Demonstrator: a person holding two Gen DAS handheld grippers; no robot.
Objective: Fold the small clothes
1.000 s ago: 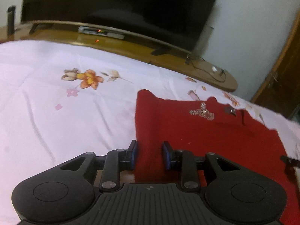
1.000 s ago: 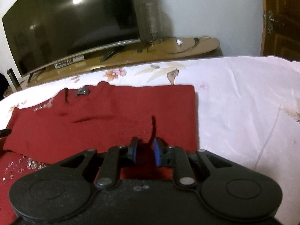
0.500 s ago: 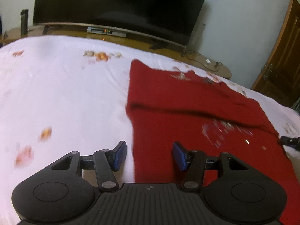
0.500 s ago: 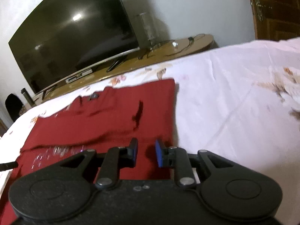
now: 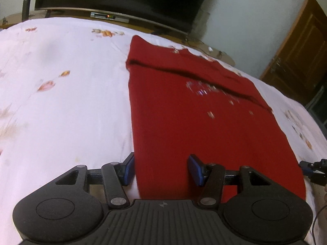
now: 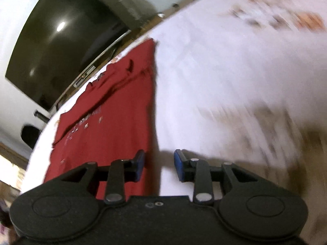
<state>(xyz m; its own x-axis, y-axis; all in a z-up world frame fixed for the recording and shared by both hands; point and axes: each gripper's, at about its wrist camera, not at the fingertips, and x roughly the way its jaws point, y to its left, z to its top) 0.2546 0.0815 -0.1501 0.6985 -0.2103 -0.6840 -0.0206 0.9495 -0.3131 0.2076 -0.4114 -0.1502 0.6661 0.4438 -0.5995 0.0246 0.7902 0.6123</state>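
While my left gripper (image 5: 161, 168) hangs with jaws apart over the near left edge of the red garment (image 5: 194, 122) (long axis running straight ahead across the bedsheet (image 5: 61, 102)), my right gripper (image 6: 159, 166), jaws opening on nothing, straddles its right edge.

Dim, warm indoor light; fisheye views, the right wrist one heavily motion-blurred.

Both views bow toward dark vignetted corners. A light glares as a bright spot on the television screen (image 6: 61, 25). The right wrist view smears the bedsheet (image 6: 235, 81) into streaks; the left wrist view is sharper, softening the red garment (image 5: 194, 112) sequins. Colours look yellowish, with soft shadows.
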